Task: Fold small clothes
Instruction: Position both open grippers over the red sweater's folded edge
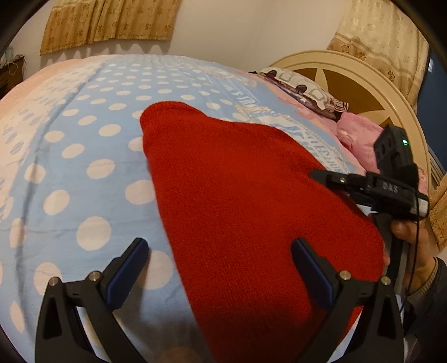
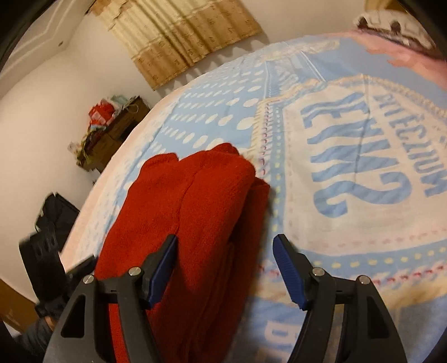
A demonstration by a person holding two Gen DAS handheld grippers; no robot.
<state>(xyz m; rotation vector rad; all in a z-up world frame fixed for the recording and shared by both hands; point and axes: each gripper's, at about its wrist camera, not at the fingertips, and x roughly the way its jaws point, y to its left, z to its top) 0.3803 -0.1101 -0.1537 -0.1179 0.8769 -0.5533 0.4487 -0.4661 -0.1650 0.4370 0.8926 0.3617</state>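
Fingers point(image 1: 139, 251) of both grippers wide, empty, over red knit point(image 1: 251, 195); bare bedspread point(image 1: 83, 139) alongside.

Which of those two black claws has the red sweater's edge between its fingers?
Both do; the right gripper straddles the red sweater's thick folded edge, the left gripper its flat edge. Both stand open.

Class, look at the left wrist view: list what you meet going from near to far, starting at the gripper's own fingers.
left gripper → red knitted garment → blue polka-dot bedspread → wall with patterned curtain.
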